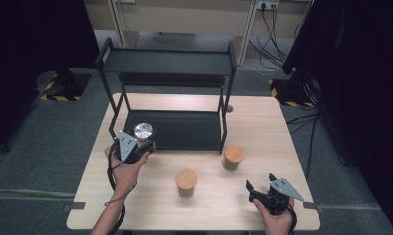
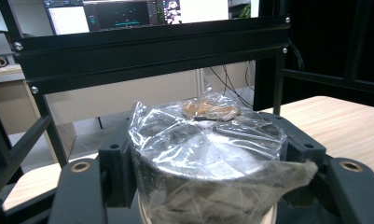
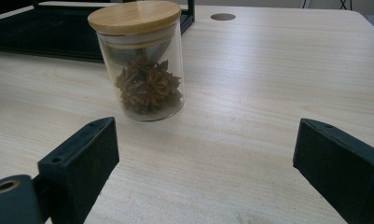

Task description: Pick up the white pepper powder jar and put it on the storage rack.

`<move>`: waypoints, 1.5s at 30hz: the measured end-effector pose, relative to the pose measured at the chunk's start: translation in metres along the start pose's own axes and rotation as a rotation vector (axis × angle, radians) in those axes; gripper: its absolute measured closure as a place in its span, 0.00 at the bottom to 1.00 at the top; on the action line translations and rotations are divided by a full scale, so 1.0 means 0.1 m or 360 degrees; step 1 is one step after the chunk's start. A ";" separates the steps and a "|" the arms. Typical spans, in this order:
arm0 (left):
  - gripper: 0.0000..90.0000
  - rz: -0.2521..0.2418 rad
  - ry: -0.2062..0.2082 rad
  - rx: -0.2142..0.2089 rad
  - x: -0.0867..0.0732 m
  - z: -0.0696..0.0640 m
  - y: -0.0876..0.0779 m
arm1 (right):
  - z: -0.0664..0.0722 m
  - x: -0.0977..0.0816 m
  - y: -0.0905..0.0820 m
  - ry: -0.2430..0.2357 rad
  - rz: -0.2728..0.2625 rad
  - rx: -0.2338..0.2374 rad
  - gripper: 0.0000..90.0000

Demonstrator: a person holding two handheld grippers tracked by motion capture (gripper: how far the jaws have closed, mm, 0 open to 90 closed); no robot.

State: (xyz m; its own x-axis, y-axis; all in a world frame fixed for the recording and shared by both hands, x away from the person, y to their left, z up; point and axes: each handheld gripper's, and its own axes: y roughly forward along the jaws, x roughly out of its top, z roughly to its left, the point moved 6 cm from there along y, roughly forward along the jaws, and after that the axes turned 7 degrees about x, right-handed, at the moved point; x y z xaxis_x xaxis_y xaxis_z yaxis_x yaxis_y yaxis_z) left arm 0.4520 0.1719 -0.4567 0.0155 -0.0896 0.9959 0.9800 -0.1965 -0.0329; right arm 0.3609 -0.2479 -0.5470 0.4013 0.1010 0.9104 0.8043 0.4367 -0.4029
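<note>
The clear jar capped with crinkled plastic film [image 1: 143, 132] is clamped in the left gripper [image 1: 135, 146] at the black metal shelf rack's [image 1: 167, 61] seven o'clock corner; it should be kept upright. The right gripper [image 1: 260, 188] is held with jaws apart.

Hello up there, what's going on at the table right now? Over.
Left gripper shut on plastic-wrapped round jar, at black metal shelf rack. Right gripper open, empty, facing wooden-lidded glass jar of star anise. Nothing in the way.

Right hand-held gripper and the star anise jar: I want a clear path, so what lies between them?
Bare tabletop between the right hand-held gripper and the star anise jar, as the right gripper view shows.
</note>
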 end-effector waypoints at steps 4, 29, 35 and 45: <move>0.39 0.0011 0.0002 0.0015 0.00 0.03 0.07 | 0.00 0.00 0.00 0.0001 -0.0001 0.0001 0.08; 0.39 0.0066 0.0004 0.0125 0.02 0.19 0.52 | 0.00 0.00 0.00 0.0005 -0.0003 0.0010 0.08; 0.38 0.0089 -0.0001 0.0148 -0.02 0.22 0.59 | 0.00 0.00 0.00 0.0002 -0.0001 0.0009 0.08; 0.38 0.0125 -0.0020 0.0164 -0.15 0.25 0.69 | 0.00 0.00 0.00 -0.0001 0.0000 0.0010 0.08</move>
State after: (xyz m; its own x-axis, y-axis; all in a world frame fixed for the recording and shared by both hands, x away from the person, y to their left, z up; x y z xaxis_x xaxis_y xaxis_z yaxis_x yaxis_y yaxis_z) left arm 0.5246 0.1840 -0.4717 0.0946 -0.0884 0.9916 0.9908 -0.0881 -0.1024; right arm 0.3609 -0.2476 -0.5471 0.4013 0.1014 0.9103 0.8013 0.4426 -0.4026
